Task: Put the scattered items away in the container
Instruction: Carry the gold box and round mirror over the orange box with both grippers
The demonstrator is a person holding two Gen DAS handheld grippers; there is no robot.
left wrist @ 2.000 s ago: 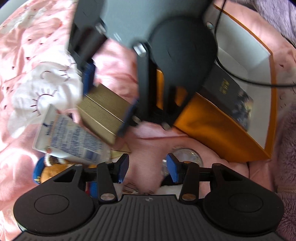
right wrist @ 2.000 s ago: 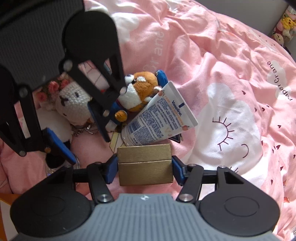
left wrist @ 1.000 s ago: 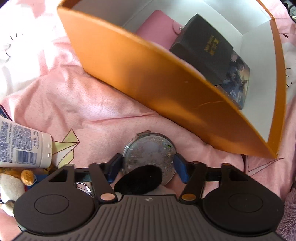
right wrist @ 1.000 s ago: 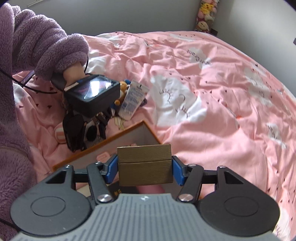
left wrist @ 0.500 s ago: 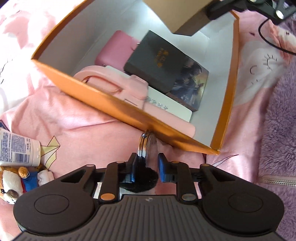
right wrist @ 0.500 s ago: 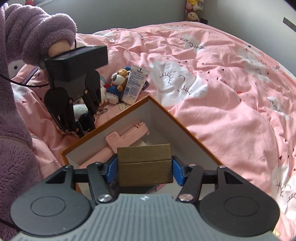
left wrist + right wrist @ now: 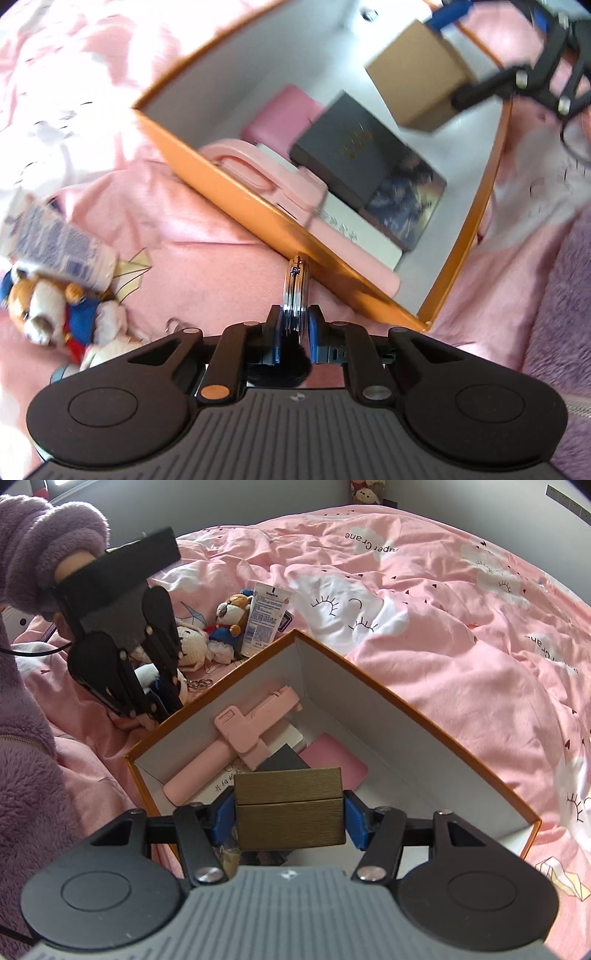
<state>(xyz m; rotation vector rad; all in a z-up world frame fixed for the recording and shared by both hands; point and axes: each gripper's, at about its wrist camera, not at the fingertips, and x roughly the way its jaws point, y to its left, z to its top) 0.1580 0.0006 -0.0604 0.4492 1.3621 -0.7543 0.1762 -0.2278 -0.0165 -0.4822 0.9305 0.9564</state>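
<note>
Orange box [image 7: 436, 720], white inside, sat open on the pink bedding. Inside: pink selfie stick [image 7: 236, 746] lying diagonally, black book [image 7: 354, 147], flat pink case [image 7: 334, 762] and a white card partly under them. Gold brushed box [image 7: 290, 808], seam across its middle, was clamped level over the box interior. Round silver compact mirror [image 7: 294, 291] was pinched on edge, upright, just outside the orange wall. On the bedding beyond the box: white cream tube [image 7: 264, 618], bear plush [image 7: 231, 614], white crochet doll [image 7: 192, 642], key rings [image 7: 199, 684].

both wrist views look steeply down, sharing the box [image 7: 236, 184].
</note>
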